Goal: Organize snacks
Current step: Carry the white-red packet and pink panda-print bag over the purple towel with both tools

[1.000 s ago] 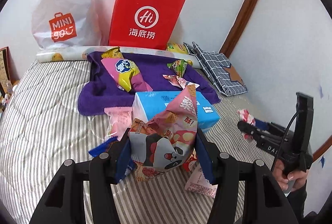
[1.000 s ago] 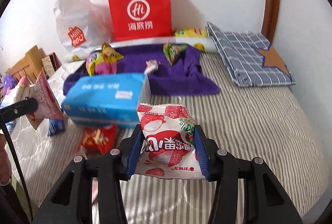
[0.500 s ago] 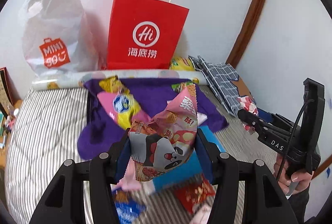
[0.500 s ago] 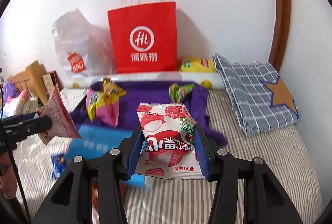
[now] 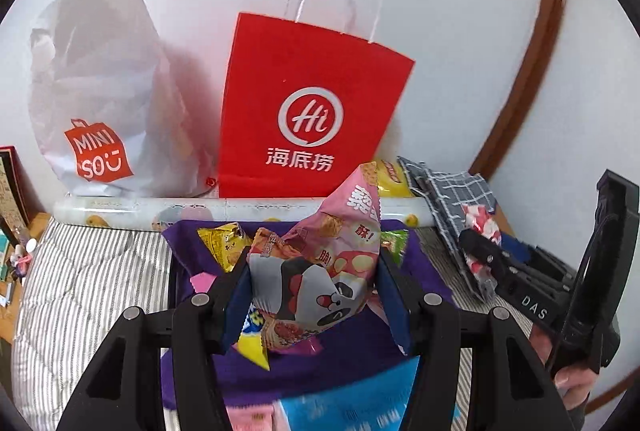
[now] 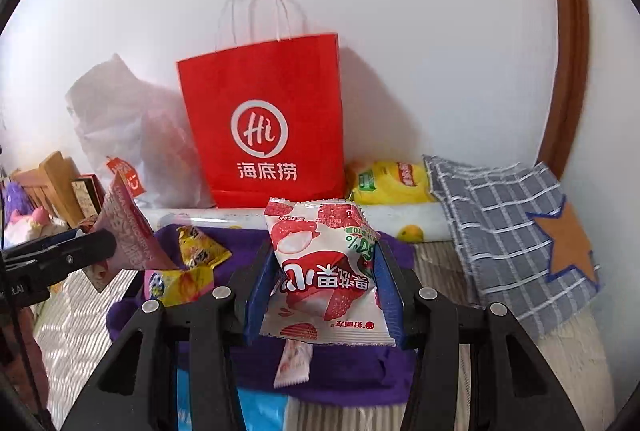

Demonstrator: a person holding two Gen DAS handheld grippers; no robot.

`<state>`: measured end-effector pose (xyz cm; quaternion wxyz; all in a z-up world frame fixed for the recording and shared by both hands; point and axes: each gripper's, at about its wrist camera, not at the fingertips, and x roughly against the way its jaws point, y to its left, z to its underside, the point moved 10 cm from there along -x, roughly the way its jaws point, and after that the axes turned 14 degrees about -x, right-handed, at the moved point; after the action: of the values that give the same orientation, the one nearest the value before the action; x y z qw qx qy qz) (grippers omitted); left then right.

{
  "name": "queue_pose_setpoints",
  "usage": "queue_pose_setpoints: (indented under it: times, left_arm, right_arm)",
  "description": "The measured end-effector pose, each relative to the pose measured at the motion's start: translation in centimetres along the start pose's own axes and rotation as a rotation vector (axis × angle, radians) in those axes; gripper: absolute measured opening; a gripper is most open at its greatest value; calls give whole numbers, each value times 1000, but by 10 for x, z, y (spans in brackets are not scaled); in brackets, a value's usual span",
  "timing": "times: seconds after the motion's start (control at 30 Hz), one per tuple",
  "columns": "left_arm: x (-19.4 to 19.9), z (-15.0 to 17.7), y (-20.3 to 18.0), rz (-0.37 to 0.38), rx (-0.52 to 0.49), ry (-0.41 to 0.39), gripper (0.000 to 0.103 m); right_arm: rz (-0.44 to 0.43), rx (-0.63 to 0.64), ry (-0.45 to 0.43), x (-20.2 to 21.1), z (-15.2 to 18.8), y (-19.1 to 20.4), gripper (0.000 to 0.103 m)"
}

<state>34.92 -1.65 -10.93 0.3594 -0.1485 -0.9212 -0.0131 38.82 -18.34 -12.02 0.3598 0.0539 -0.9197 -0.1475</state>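
Two tongs aloft over purple towel (image 6: 348,379), left tongs (image 5: 314,291) gripping panda packet (image 5: 320,271), right tongs (image 6: 324,287) gripping lychee packet (image 6: 324,271), red bag (image 6: 264,119) at bed's far edge

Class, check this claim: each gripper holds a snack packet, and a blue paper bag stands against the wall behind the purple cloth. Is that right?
Not quite. The paper bag is red, not blue, as the right wrist view shows. Each gripper does hold a packet, and the bag stands against the wall behind the purple cloth.

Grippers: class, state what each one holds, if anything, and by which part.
Left gripper: pink panda snack packet, pinched across its lower sides. Right gripper: strawberry snack packet, gripped across its middle.
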Motion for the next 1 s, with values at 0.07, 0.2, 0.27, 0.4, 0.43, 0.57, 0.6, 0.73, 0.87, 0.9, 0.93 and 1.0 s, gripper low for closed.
queue_pose_setpoints:
  times: [0.07,0.2,0.27,0.4,0.43,0.57,0.6,0.73,0.87,0.9,0.93,1.0]
  left_arm:
    - [-11,5,3,-5,9,16,56]
    - [-29,22,12,-14,29,46,55]
    - [-34,29,15,-29,35,63,55]
    - [-39,37,16,-14,69,63,55]
    - [-41,38,15,-7,77,66,55]
    - [-46,42,14,-12,81,83,55]
    - [-47,43,13,-18,79,84,55]
    - [-48,43,10,-2,86,84,55]
    - [-49,45,7,1,89,87,55]
    - [-50,45,8,-4,92,89,55]
    - [-51,46,7,-4,94,91,56]
    - [-54,48,7,1,99,104,56]
  right_arm:
    - [-9,-6,9,-11,6,-3,48]
    - [10,-16,66,-36,26,-19,48]
    - [24,-12,90,-44,33,-26,48]
    - [6,-54,149,-58,46,-36,48]
    - [6,-57,162,-60,50,-38,48]
    - [30,-20,190,-69,60,-36,48]
    - [30,-12,201,-71,63,-34,48]
    - [47,22,226,-77,72,-30,49]
    - [32,28,224,-73,72,-23,51]
    - [31,31,214,-72,71,-22,51]
    - [31,33,207,-70,70,-21,52]
    - [29,32,200,-68,69,-21,55]
